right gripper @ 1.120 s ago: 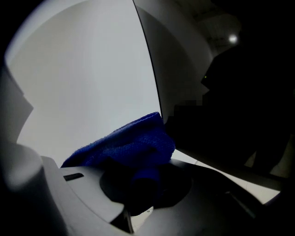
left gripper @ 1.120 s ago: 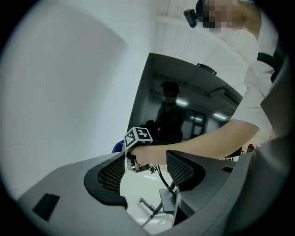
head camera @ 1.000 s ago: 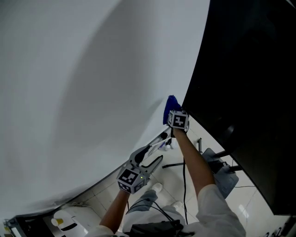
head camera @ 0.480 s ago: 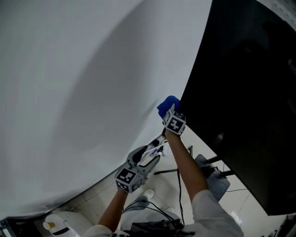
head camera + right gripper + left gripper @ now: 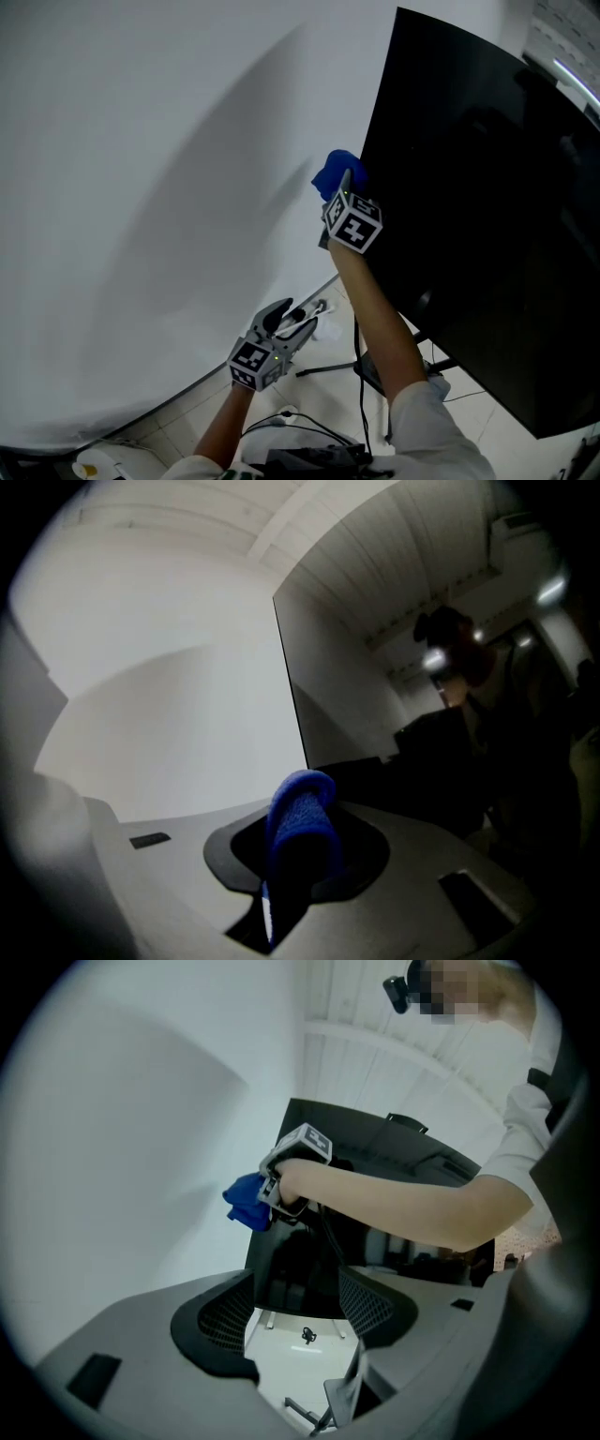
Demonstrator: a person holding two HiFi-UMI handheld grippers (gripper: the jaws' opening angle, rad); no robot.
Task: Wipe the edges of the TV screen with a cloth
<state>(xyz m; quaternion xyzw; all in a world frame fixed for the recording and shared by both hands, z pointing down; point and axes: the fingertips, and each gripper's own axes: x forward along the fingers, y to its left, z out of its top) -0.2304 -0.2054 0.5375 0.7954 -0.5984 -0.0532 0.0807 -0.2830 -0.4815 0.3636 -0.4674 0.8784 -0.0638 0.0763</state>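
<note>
Here, right hand-held gripper (image 5: 341,190) pinches one cloth (image 5: 331,172) — at one TV (image 5: 469,234) edge.

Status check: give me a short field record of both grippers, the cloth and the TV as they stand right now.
right gripper: shut on the blue cloth, raised to the screen's left edge
blue cloth: folded between the fingers, against the left edge of the TV screen
left gripper: open, nothing between its fingers, held low and apart from the TV
TV screen: dark, standing beside a white wall
</note>
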